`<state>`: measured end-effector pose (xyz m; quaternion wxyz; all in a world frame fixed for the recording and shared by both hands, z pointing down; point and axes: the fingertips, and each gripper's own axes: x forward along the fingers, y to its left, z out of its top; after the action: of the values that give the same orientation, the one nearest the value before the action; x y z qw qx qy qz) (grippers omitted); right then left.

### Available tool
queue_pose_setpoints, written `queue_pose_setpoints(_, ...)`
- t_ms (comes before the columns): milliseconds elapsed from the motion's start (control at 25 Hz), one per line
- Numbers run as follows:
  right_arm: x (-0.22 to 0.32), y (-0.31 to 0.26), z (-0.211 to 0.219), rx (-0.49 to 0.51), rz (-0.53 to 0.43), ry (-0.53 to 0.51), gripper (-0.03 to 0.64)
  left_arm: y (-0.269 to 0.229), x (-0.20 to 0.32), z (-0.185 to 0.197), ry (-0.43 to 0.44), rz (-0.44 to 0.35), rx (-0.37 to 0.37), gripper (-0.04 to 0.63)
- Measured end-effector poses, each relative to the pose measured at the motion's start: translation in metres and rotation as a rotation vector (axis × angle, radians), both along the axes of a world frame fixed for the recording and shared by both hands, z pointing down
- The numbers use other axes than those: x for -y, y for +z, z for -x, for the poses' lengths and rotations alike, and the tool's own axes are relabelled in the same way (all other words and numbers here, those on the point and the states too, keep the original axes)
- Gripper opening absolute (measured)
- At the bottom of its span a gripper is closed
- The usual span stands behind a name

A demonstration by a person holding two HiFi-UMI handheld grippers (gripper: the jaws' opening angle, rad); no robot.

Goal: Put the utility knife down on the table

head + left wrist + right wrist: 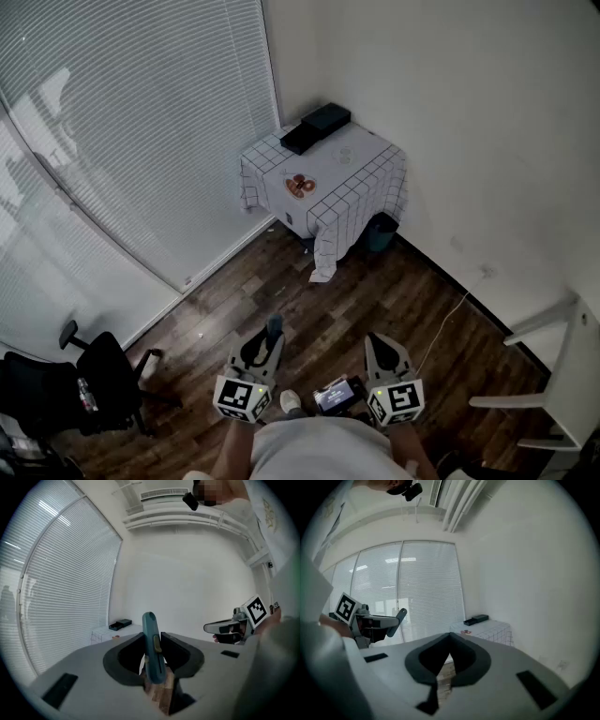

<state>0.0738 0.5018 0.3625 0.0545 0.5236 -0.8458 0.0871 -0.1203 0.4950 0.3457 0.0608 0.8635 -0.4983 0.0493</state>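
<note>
- Head view: the left gripper (265,349) and the right gripper (384,352) are side by side, well short of the table (366,187) with its checked cloth. The utility knife (274,325) pokes out of the left gripper.
- Left gripper view: the jaws clamp the utility knife upright. It is teal with a yellowish slider and is far from the table.
- Right gripper view: the jaws meet at the tips, with nothing between them.

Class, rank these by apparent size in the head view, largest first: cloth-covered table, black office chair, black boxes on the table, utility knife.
1. cloth-covered table and black office chair: about alike; the chair is nearer and partly cropped, so unranked.
2. black boxes.
3. utility knife, partly hidden in the left gripper.
</note>
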Motion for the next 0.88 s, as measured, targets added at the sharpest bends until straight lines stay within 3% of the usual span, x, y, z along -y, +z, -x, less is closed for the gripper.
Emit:
queue_pose_setpoints(520,-0.004,0.007,-0.027,0.029,-0.001,-0.012,0.008,-0.001,-0.01,-0.021,-0.024,-0.001,-0.018,0.117)
queue_pose_setpoints(880,0.047,0.01,-0.048,0.025,0.012,0.079,0.008,0.002,0.049,-0.028,-0.011,-0.011,-0.042,0.117)
